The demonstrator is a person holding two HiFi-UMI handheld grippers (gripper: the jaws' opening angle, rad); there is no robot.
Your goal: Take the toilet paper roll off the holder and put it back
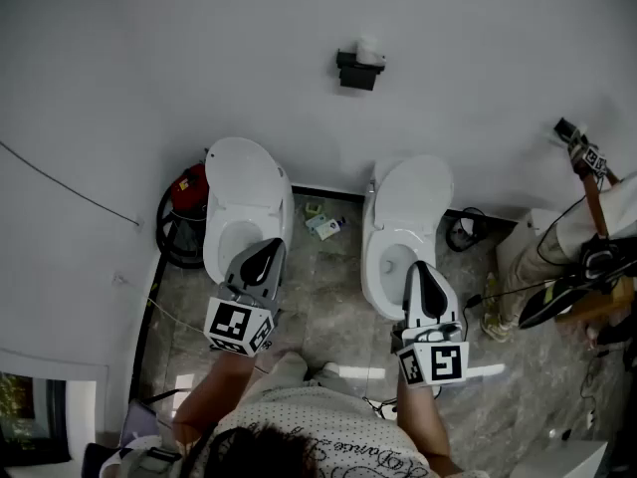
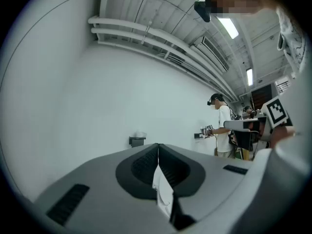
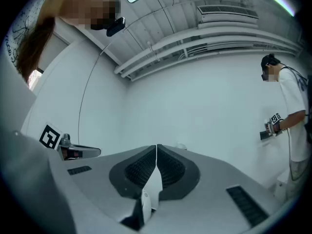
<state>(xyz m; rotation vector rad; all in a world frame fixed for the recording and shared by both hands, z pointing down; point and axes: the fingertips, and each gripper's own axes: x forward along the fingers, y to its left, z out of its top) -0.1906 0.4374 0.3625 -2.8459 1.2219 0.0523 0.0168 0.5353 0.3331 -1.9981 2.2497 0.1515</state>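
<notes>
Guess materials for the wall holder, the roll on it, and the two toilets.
Holder: black, matte; coated metal or plastic, can't tell which. Toilet paper roll: white, soft-edged, paper. Left toilet and right toilet: white, smooth, slight sheen; likely glazed ceramic bowls, lids possibly plastic.

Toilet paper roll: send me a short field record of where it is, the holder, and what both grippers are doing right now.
roll: white, on the holder
holder: dark, fixed to the white wall, higher up than a toilet and a second toilet
left gripper: jaws together, nothing between them, well short of the holder
right gripper: jaws together, nothing between them, well short of the holder
contact: neither gripper touches the roll
</notes>
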